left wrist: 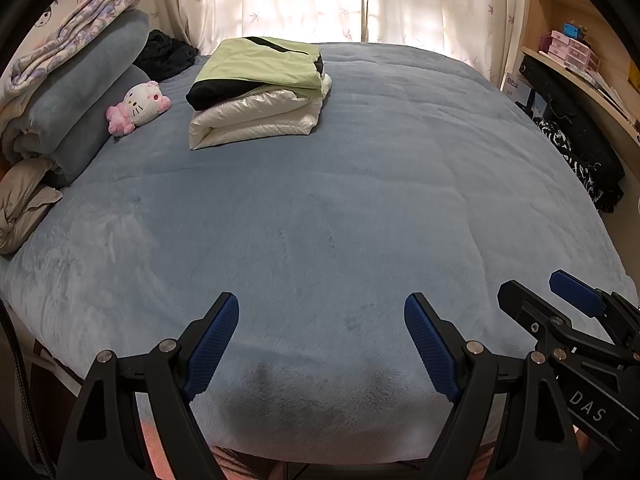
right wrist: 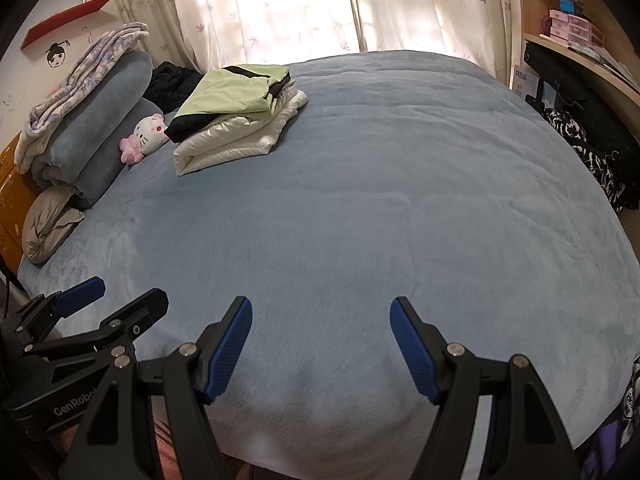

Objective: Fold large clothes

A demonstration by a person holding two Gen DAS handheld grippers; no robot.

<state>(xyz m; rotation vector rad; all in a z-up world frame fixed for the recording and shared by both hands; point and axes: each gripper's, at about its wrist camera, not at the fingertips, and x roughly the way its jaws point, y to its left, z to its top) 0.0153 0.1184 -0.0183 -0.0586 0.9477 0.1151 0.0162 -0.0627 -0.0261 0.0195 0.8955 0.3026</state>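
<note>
Both grippers, left gripper and right gripper, hover released, empty, at near bed edge; folded clothes stack lies far-left, long axis left-right; left gripper nearer.

Both wrist views side by side, angled down, sharing the blue bed.

We saw a home bedroom: a bed under a blue blanket, a plush cat, leaf-patterned curtains and a cluttered wooden shelf.
</note>
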